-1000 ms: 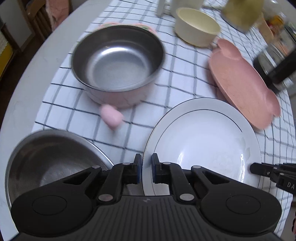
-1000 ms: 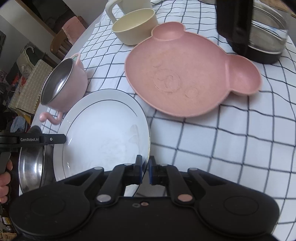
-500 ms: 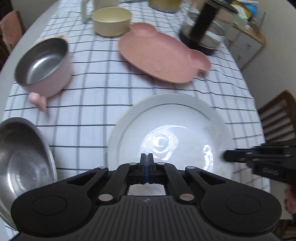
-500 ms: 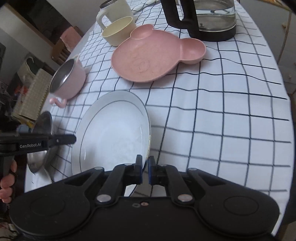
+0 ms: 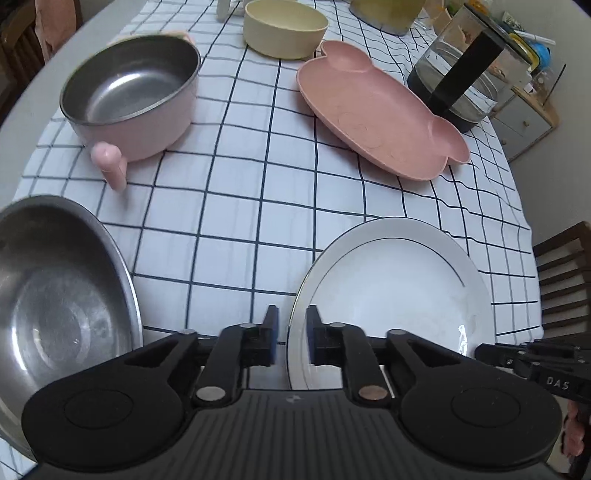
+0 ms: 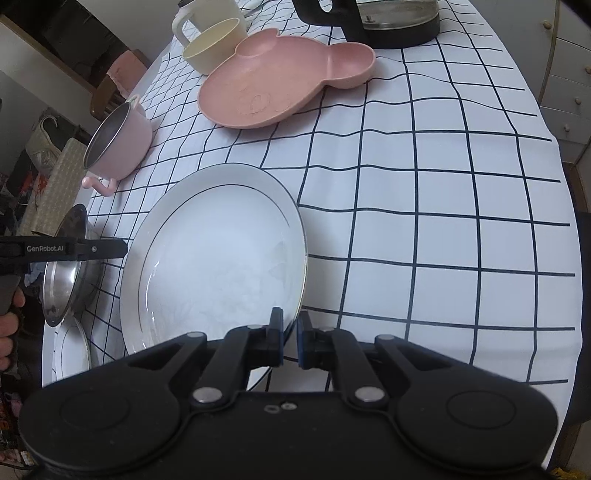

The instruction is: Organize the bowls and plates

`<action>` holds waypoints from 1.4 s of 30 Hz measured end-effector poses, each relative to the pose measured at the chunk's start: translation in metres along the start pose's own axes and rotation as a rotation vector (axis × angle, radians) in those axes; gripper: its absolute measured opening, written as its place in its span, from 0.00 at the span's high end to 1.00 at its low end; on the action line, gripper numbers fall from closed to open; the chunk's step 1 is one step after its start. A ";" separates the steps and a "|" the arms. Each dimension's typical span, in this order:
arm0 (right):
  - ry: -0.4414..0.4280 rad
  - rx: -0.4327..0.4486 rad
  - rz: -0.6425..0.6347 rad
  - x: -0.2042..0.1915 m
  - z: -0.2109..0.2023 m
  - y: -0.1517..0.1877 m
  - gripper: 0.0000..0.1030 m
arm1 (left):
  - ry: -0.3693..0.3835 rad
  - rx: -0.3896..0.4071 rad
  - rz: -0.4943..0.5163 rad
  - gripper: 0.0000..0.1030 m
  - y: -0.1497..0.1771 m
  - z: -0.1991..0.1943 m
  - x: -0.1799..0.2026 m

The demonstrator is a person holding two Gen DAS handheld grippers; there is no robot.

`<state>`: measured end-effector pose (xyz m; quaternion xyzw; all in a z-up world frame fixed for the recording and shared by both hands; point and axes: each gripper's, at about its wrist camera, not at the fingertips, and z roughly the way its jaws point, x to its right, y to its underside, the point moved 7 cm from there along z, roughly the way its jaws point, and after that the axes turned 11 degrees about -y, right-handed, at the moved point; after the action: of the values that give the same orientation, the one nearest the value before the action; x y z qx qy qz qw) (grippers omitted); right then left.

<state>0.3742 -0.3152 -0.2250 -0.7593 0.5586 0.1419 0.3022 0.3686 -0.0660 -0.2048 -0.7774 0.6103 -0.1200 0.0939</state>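
The white plate (image 5: 391, 295) with a thin dark ring lies near the table's front. My left gripper (image 5: 291, 341) straddles its left rim; its jaws are opening and the pads stand clear of the rim. In the right wrist view my right gripper (image 6: 291, 341) is shut on the near right rim of the white plate (image 6: 221, 266). My left gripper's fingers (image 6: 110, 248) show side-on at the plate's left edge. A steel bowl (image 5: 55, 295) sits left of the plate. Farther back are a pink pot (image 5: 129, 92), a pink bear-shaped plate (image 5: 376, 110) and a cream bowl (image 5: 284, 29).
A second white plate (image 6: 70, 350) lies under the steel bowl (image 6: 66, 280) at the table's left edge. A glass kettle (image 5: 465, 81) stands at the back right and a mug (image 6: 199, 18) behind the cream bowl. A wooden chair (image 5: 565, 280) is beyond the table's right edge.
My left gripper, shut on the plate's rim half a second ago, has parted its jaws. The plate now lies to the right in its view. My right gripper keeps its grip.
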 end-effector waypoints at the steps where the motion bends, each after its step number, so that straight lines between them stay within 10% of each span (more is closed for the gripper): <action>1: -0.002 -0.004 -0.002 0.001 0.001 0.000 0.92 | 0.010 0.001 -0.007 0.71 0.000 0.001 0.000; 19: -0.012 -0.005 0.008 0.009 -0.001 0.004 0.92 | 0.025 -0.015 -0.018 0.89 0.023 0.018 0.012; 42: 0.068 -0.006 0.089 0.036 -0.072 0.113 0.93 | 0.150 -0.087 0.162 0.89 0.161 -0.025 0.076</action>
<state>0.2719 -0.4095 -0.2229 -0.7388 0.6016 0.1308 0.2741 0.2295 -0.1780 -0.2223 -0.7177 0.6810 -0.1434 0.0236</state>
